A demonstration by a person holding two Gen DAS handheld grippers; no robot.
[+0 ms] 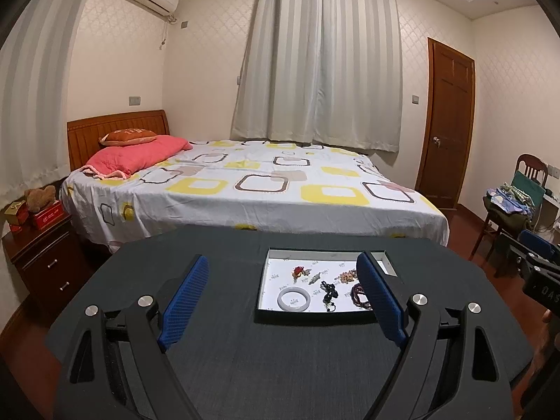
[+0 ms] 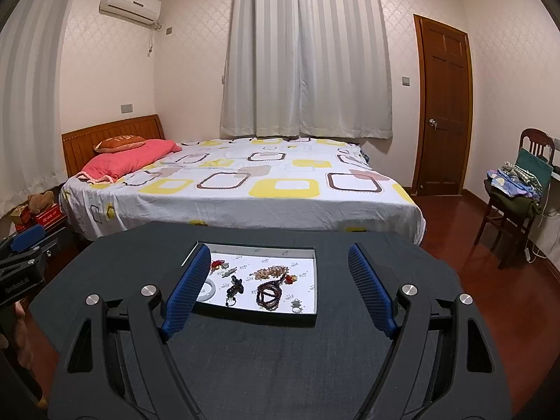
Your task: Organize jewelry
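One shallow black tray (image 2: 315,290) with a white floor sits on the dark tabletop (image 2: 266,360), and the jewelry lies loose inside it. From the right wrist view I count one white bangle (image 2: 209,288) at the left, partly hidden behind a blue pad; one red trinket (image 2: 217,263); one small greenish piece (image 2: 229,272); one black pendant on a cord (image 2: 235,285); one pale beaded strand (image 2: 271,272) with a red charm at its end; one dark red beaded strand (image 2: 268,294), coiled; and one small silver piece (image 2: 296,305) near the front right corner. The left wrist view shows the tray (image 1: 263,280) too, with the whole bangle (image 1: 294,299), the black pendant (image 1: 329,288) just beside it, and a narrow second compartment (image 1: 385,262) at the right end.

The two tools hang above the near part of the tabletop, short of the tray. The left tool (image 1: 283,301) stands wide open with nothing between its two blue pads (image 1: 183,306). The right tool (image 2: 278,288) is likewise spread wide and empty.

Beyond the tabletop stand one bed (image 2: 245,189) with a patterned sheet, one pink quilt (image 2: 129,159), one orange cushion (image 2: 119,141), one curtain (image 2: 304,52), one brown door (image 2: 442,105), one air conditioner (image 2: 130,2), one chair (image 2: 514,196) piled with clothes and one nightstand (image 1: 45,259).
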